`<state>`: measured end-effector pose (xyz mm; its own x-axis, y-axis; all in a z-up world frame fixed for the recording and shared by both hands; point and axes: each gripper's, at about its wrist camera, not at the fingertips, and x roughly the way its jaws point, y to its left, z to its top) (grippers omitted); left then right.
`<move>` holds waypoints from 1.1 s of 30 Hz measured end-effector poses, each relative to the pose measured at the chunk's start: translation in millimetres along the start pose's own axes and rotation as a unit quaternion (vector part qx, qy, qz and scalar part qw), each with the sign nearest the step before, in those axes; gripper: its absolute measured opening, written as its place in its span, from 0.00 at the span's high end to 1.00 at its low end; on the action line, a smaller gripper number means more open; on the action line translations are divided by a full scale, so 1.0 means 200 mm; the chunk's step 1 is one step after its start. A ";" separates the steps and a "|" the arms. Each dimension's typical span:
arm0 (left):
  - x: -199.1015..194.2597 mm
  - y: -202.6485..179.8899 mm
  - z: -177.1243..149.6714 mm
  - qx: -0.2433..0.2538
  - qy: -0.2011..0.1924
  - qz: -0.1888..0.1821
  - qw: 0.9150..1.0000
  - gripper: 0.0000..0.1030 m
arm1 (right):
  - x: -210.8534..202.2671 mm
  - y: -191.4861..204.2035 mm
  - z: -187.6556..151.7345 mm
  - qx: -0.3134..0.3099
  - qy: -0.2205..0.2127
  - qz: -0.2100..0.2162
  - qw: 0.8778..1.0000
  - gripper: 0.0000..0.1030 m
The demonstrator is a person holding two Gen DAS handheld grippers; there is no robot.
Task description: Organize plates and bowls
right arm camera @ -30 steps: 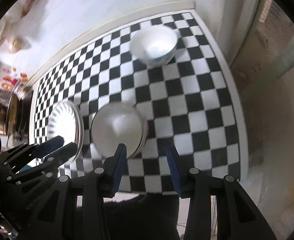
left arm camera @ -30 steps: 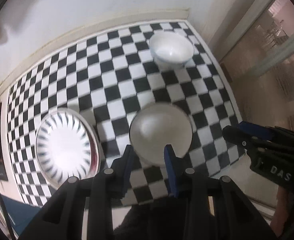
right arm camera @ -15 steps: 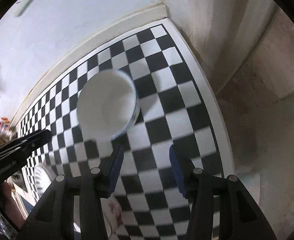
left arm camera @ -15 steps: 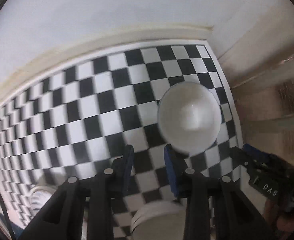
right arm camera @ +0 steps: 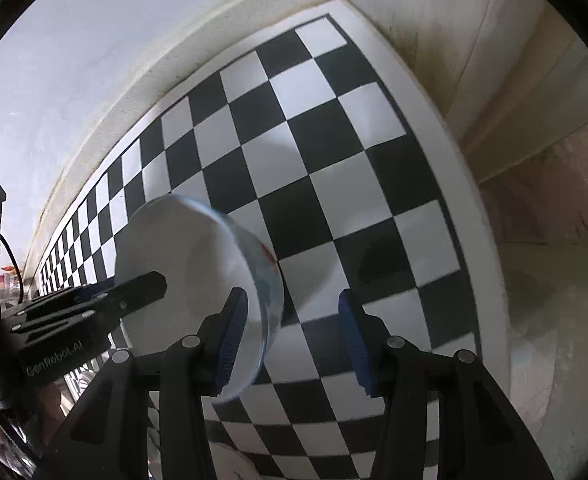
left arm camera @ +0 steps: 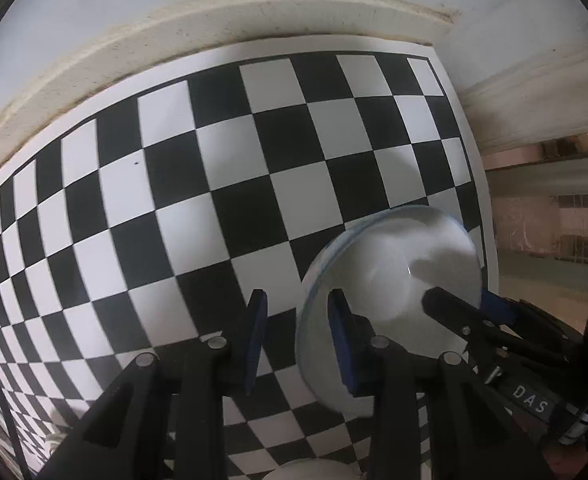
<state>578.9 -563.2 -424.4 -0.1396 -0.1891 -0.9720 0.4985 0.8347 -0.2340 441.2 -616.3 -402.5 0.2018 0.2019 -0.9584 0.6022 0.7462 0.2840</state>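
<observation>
I see the black-and-white checkered mat (left arm camera: 222, 184) filling both views. The white round ceramic bowl (left arm camera: 389, 292) sits lower right in my left view. My left gripper (left arm camera: 297, 336) and right gripper (right arm camera: 294, 336) both stand apart, gripping nothing.

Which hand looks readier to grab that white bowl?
Probably left, narrowly. The left hand-held gripper straddles the bowl rim, one finger inside, one outside, with a narrow gap. The right hand-held gripper straddles the opposite rim likewise, but its jaws stand wider, needing more closing.
</observation>
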 end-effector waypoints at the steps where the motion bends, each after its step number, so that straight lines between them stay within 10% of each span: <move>1: 0.01 0.00 0.00 0.004 -0.001 0.000 1.000 0.72 | 0.02 -0.01 0.01 0.003 0.005 0.001 1.000 0.51; 4: 0.02 -0.02 0.00 0.014 -0.001 -0.002 1.000 0.76 | 0.07 0.00 0.01 0.009 0.010 0.005 1.000 0.54; 9: 0.03 -0.06 0.00 0.034 -0.003 0.001 0.999 0.83 | 0.09 0.04 0.01 0.005 0.017 0.026 1.000 0.88; 33: -0.37 -0.19 -0.31 0.070 -0.061 0.016 0.996 0.83 | -0.28 0.26 -0.31 -0.042 -0.025 0.011 0.999 0.91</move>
<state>517.1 -548.6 -342.0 -0.0204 -0.2317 -0.9726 0.6169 0.7626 -0.1947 413.9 -550.1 -335.1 0.2543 0.1885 -0.9486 0.5301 0.7932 0.2998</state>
